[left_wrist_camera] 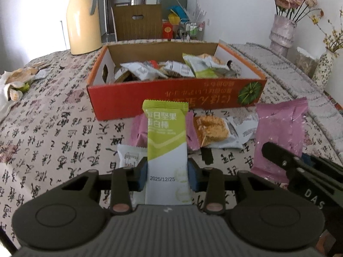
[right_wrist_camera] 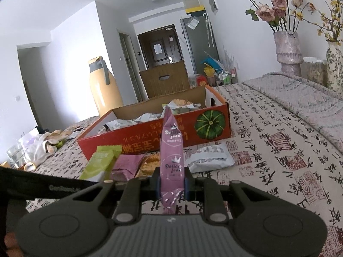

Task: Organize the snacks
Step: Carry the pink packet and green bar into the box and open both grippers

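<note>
In the left wrist view, a cream thermos jug (left_wrist_camera: 82,23) stands at the upper left on the patterned tablecloth (left_wrist_camera: 53,128), and a red cardboard box (left_wrist_camera: 171,98) holding loose snack packets fills the upper middle. Below it, at the centre of the frame, the left gripper (left_wrist_camera: 168,176) has its blue pads pressed against both sides of a green-and-white snack bar (left_wrist_camera: 166,141), which stands upright in front of the box. To its right a pink packet (left_wrist_camera: 278,137) is seen from behind, with the black body of the other gripper beside it at the lower right. In the right wrist view, the right gripper (right_wrist_camera: 172,184) at the lower centre is clamped narrowly on that pink packet, held edge-on and upright before the box, with a grey packet (right_wrist_camera: 209,157) lying flat on the cloth just right.
</note>
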Demonstrator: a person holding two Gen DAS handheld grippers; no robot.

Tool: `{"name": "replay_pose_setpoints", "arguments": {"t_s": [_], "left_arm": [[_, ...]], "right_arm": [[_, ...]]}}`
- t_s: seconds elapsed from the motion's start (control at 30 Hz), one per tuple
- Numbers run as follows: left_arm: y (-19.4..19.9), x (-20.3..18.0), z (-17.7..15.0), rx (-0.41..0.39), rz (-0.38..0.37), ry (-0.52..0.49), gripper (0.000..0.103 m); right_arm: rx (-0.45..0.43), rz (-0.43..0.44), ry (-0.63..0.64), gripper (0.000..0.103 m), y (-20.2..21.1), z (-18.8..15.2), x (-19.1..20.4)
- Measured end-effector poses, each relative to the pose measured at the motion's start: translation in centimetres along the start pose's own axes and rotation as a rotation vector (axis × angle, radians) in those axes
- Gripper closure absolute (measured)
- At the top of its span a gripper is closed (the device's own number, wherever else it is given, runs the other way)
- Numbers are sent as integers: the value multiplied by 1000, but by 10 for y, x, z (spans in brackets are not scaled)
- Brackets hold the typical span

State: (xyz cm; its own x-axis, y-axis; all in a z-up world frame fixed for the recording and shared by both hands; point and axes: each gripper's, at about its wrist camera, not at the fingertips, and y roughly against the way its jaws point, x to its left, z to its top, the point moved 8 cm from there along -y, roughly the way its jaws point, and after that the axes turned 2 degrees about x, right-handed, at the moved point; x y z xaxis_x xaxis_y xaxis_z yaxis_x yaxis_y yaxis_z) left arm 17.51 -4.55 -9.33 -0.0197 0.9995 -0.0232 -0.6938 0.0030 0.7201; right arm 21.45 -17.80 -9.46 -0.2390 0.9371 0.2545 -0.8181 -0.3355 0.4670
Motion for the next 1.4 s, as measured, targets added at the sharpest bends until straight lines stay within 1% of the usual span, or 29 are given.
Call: {"name": "replay_pose_setpoints", "arguments": {"t_s": [0.43, 0.8, 0.93, 1.17, 1.4], "left_arm": [[21, 4, 37, -83, -24, 15, 65], [32, 8, 83, -165, -24, 17, 65], [29, 9, 100, -181, -20, 14, 65], [15, 16, 127, -186, -19, 22, 65], [-4, 24, 154, -189, -16, 40, 65]], "right_arm": [[-45, -3, 26, 84, -6, 25, 9], [-94, -2, 40, 84, -22, 57, 18], [-105, -1, 46, 84, -33, 70, 20], [-121, -6, 52, 84, -55, 94, 21], [-121, -11, 70, 84, -84, 117, 21]]}}
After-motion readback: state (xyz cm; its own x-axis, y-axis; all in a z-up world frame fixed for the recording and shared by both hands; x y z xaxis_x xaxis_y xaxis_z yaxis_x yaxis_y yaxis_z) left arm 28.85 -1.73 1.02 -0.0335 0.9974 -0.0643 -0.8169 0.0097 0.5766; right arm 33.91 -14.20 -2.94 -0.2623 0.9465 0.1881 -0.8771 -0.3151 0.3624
